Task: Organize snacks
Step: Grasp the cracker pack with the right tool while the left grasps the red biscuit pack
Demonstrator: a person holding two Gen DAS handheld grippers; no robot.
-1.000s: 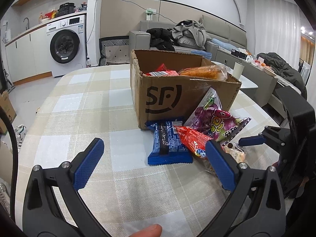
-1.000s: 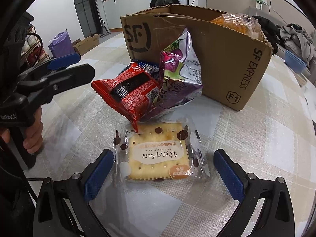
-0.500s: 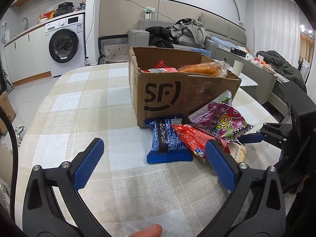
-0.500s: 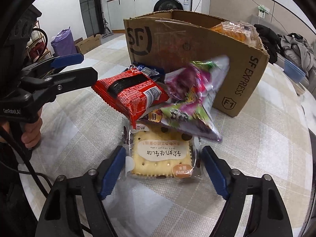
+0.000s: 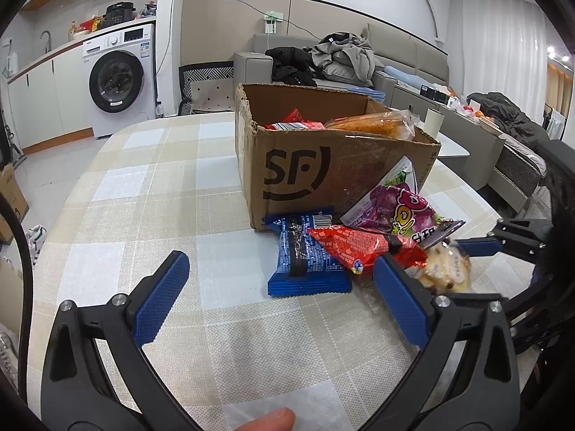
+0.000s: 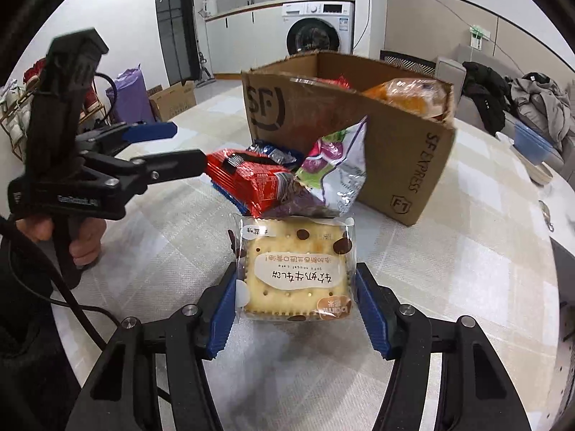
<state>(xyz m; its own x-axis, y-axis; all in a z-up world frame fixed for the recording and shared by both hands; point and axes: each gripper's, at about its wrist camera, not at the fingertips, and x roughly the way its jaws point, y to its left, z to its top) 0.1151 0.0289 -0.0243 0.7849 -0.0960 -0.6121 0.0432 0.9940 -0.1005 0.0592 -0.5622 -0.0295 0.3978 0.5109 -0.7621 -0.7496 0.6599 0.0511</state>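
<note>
My right fingers (image 6: 295, 314) pinch the cracker packet (image 6: 295, 269) by its two sides, just in front of the snack pile near the bench's right edge, so I judge the step in hand is picking this packet up to put it in the cardboard box (image 6: 359, 125). My left fingers (image 5: 284, 294) are spread wide and hold nothing, hovering before the blue packet (image 5: 305, 255) and red packet (image 5: 359, 246), with the purple bag (image 5: 399, 212) leaning on the box. Next I should lift the packet clear of the purple bag's lower edge, which overlaps it, and carry it over the box wall.
</note>
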